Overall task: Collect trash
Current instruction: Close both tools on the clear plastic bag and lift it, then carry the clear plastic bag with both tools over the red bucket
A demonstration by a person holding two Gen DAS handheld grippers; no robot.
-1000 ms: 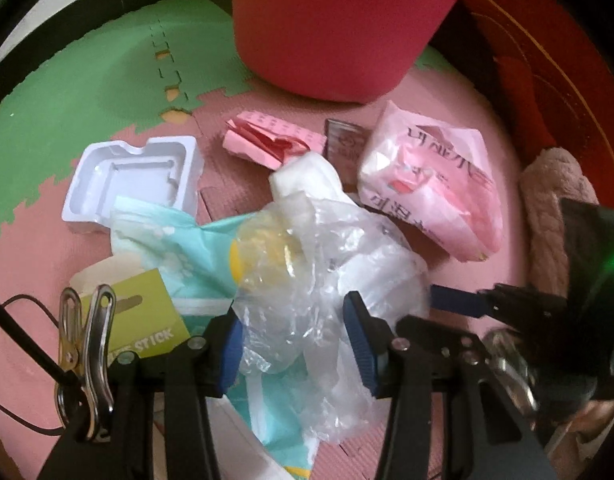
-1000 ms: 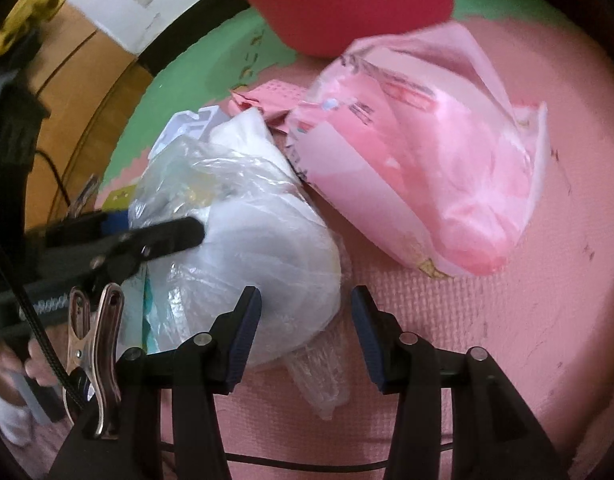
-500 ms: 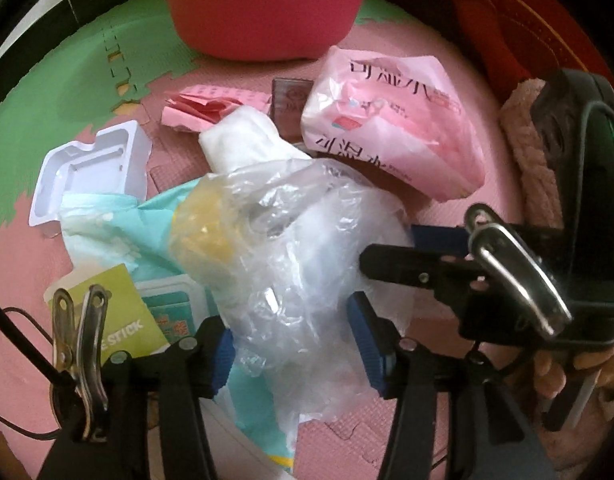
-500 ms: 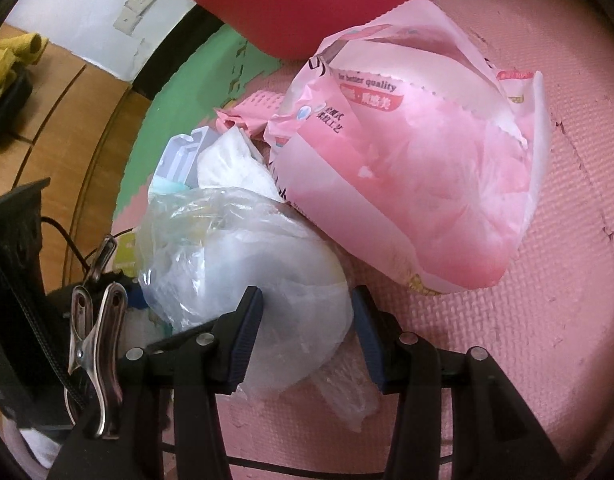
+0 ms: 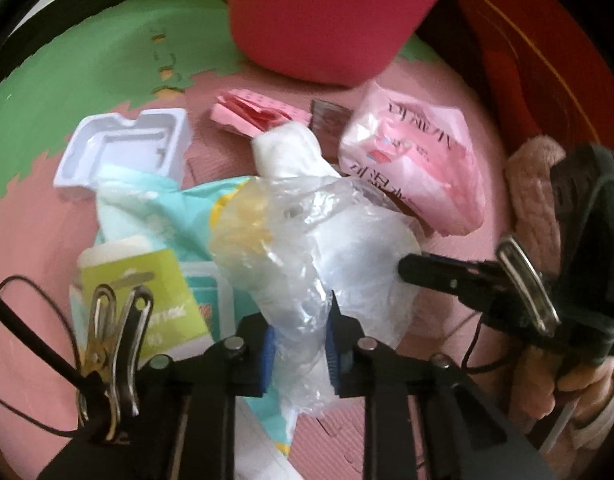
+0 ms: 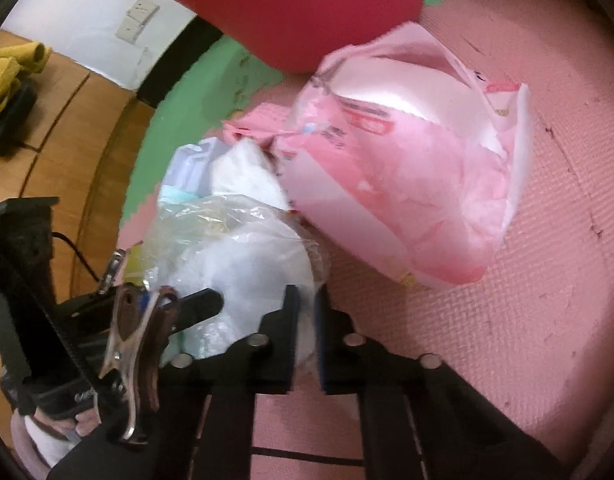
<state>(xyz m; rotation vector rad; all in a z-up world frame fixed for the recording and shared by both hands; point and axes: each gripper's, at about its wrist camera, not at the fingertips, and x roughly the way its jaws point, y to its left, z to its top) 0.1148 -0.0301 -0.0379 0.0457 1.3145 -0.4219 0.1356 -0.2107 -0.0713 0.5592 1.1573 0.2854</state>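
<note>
A: Left wrist view, item one: the left gripper is closing, its blue pads pinching the near end of the clear plastic bag.

B: And the bag is lying where?

A: It is sitting at the middle of the pink foam mat, resting on a teal wrapper. Item two: a white moulded tray is lying far left, at the seam with the green mat. Item three: a pink printed bag is lying to the right, and a pink folded packet is sitting behind the pile. Item four: the red bin is standing at the far side. A green card is lying near left.

B: The other claw?

A: The right gripper is reaching in from the right, touching the clear bag's side.

B: Right wrist view?

A: The right gripper is closing too, its jaws nipping a white fold of the clear plastic bag. The pink printed bag is lying just beyond, to the right, touching it. The red bin is looming at the far edge. The left gripper is coming in from the left.
</note>
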